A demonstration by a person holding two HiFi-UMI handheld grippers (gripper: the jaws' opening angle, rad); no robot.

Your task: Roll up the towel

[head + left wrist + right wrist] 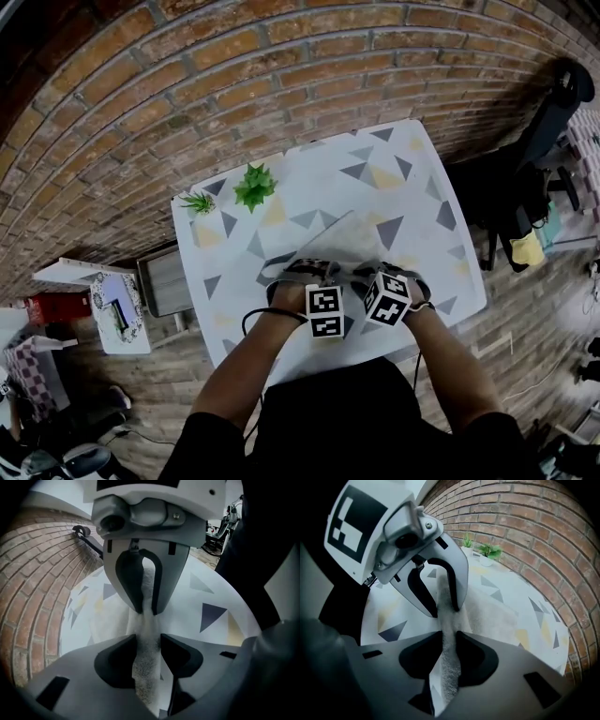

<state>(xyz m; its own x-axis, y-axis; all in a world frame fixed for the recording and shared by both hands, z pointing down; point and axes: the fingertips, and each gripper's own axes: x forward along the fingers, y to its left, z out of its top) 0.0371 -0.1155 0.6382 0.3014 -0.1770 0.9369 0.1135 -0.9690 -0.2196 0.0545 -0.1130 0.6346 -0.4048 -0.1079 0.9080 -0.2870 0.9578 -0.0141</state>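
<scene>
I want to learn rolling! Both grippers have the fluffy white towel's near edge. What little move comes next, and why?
Probably curl that edge forward onto the flat part, both grippers together. The fluffy white towel lies unrolled on the triangle-patterned white table, its near edge between the opening jaws of the left gripper and the closing jaws of the right gripper.

No legible text, brand name, number or sign is found in any view. The only markings are black-and-white square code patterns on the left marker cube and the right marker cube, and they carry no letters or digits. The tabletop bears printed triangles only.
</scene>
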